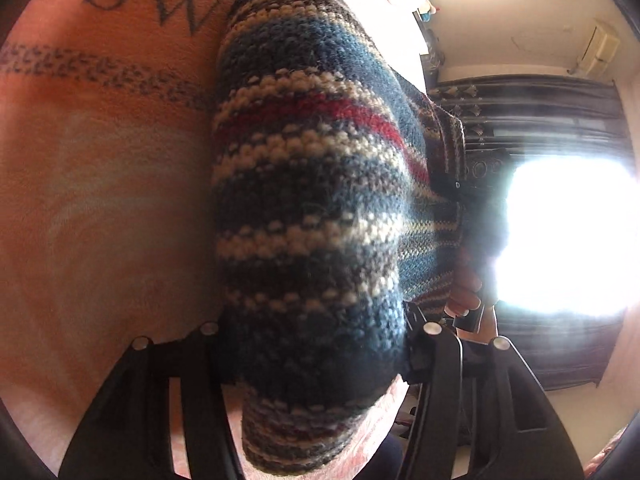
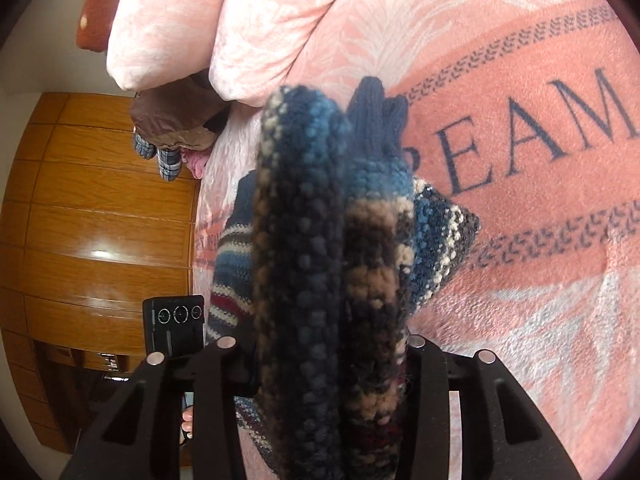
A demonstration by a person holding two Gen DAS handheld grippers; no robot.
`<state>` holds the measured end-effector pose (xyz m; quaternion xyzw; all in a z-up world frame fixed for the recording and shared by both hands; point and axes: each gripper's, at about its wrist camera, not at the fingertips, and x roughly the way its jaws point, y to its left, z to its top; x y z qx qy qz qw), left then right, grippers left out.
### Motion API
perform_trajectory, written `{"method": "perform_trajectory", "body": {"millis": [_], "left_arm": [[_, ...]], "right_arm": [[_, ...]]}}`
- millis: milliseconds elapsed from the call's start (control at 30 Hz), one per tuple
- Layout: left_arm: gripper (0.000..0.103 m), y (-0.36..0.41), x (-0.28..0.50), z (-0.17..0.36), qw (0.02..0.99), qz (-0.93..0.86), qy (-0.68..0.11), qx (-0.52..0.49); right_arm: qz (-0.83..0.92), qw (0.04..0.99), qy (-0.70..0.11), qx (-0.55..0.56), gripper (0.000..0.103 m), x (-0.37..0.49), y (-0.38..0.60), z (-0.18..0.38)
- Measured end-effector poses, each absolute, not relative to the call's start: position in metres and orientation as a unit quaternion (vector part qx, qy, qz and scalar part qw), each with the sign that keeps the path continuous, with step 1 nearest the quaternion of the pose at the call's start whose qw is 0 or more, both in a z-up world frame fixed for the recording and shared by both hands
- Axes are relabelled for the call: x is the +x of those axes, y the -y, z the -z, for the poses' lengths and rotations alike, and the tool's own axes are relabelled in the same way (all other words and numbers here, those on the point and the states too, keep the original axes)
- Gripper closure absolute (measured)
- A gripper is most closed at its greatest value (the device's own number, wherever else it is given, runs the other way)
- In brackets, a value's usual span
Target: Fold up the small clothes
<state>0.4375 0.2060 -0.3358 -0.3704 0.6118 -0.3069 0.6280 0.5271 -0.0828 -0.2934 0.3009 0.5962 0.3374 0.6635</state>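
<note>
A small striped knit sweater (image 1: 316, 208), in navy, teal, cream and red bands, fills the middle of the left wrist view. My left gripper (image 1: 312, 336) is shut on its lower edge, and the cloth bulges up between the black fingers (image 1: 436, 364). In the right wrist view the same sweater (image 2: 320, 264) stands as thick bunched folds, held off the blanket, with my right gripper (image 2: 320, 344) shut on it. The other gripper (image 2: 174, 330) shows at the lower left there, with a fingertip of a hand (image 2: 187, 420) below it.
A pink blanket (image 2: 520, 208) with dark letters and patterned bands covers the bed under the sweater. Pale pillows (image 2: 172, 20) lie at its far end, with a brown garment (image 2: 176, 124) beside them. A wooden wardrobe (image 2: 100, 220) stands left. A bright window (image 1: 568, 232) glares.
</note>
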Motion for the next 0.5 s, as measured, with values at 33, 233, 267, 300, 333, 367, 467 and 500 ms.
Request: {"method": "perform_trajectory", "body": {"millis": [33, 233, 267, 300, 333, 367, 467, 500], "left_arm": [[0.052, -0.209, 0.433, 0.33, 0.631, 0.309, -0.611, -0.365], [0.052, -0.232, 0.39, 0.289, 0.638, 0.312, -0.609, -0.352], [0.052, -0.24, 0.378, 0.283, 0.638, 0.31, -0.611, -0.351], [0.052, -0.249, 0.364, 0.278, 0.638, 0.309, -0.611, -0.351], [0.052, -0.258, 0.35, 0.274, 0.638, 0.308, -0.612, -0.351], [0.051, -0.266, 0.334, 0.272, 0.638, 0.305, -0.614, -0.351], [0.051, -0.295, 0.285, 0.273, 0.635, 0.294, -0.617, -0.36], [0.051, -0.304, 0.27, 0.278, 0.634, 0.289, -0.618, -0.364]], "right_arm": [[-0.339, 0.665, -0.593, 0.302, 0.062, 0.522, 0.081, 0.286], [-0.352, 0.658, -0.588, 0.312, 0.062, 0.477, 0.055, 0.254], [-0.357, 0.654, -0.589, 0.315, 0.062, 0.466, 0.047, 0.25], [-0.362, 0.649, -0.59, 0.317, 0.062, 0.453, 0.038, 0.247], [-0.368, 0.643, -0.591, 0.319, 0.062, 0.439, 0.028, 0.245], [-0.374, 0.637, -0.592, 0.321, 0.062, 0.423, 0.017, 0.245], [-0.389, 0.618, -0.605, 0.316, 0.062, 0.376, -0.017, 0.254], [-0.394, 0.613, -0.609, 0.313, 0.062, 0.361, -0.026, 0.259]]}}
